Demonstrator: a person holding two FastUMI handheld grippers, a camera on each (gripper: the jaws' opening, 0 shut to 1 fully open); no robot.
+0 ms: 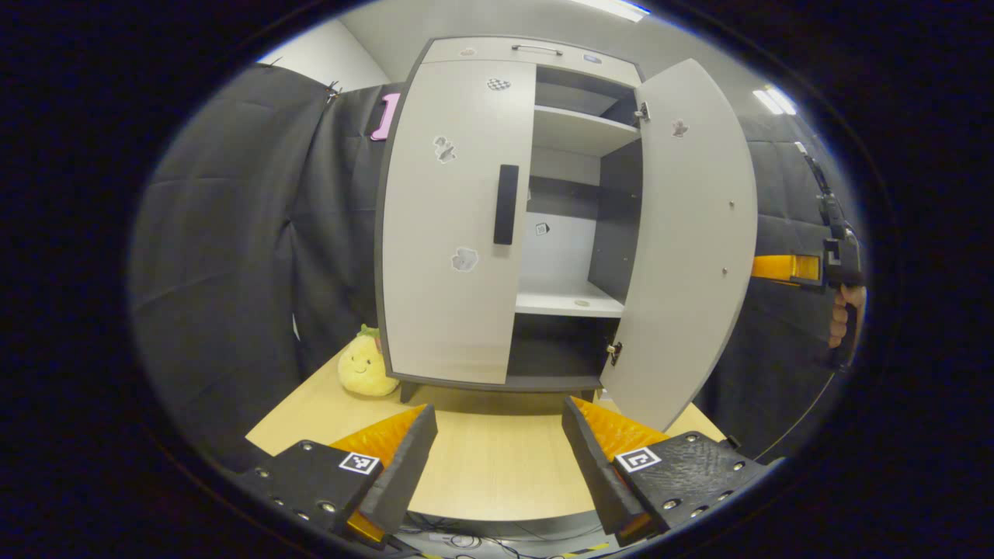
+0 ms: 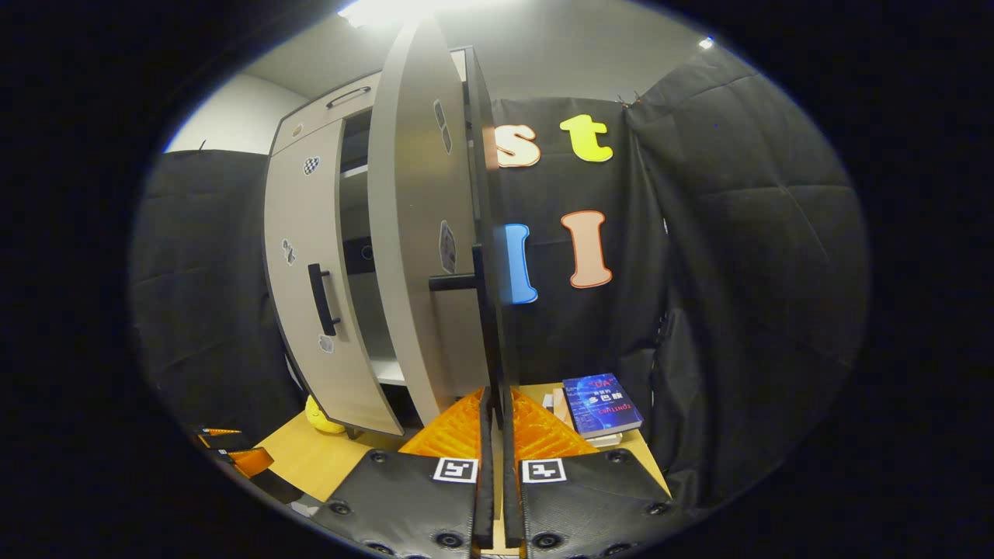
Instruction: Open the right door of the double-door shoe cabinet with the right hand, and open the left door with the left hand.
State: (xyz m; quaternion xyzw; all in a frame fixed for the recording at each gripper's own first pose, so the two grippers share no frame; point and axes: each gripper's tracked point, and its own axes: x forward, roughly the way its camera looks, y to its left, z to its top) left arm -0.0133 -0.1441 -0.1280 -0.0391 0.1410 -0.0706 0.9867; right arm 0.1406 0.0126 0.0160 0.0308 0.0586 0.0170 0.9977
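The grey shoe cabinet (image 1: 481,54) stands on a wooden table. Its left door (image 1: 450,233) is closed, with a black vertical handle (image 1: 505,204). My left gripper (image 1: 497,442) hangs open low in front of the cabinet, apart from that handle, holding nothing. The right door (image 1: 683,233) is swung well out, baring the shelves (image 1: 571,299). In the right gripper view my right gripper (image 2: 493,419) is shut on the right door's handle (image 2: 483,310), seen edge-on beside the right door (image 2: 411,256). The left door (image 2: 307,287) and left gripper (image 2: 233,458) lie to the left.
A yellow plush toy (image 1: 366,365) sits on the table (image 1: 497,481) by the cabinet's left foot. A stack of books (image 2: 602,404) lies on the table right of the cabinet. A hand (image 1: 842,314) holds the right gripper (image 1: 811,268) behind the open door.
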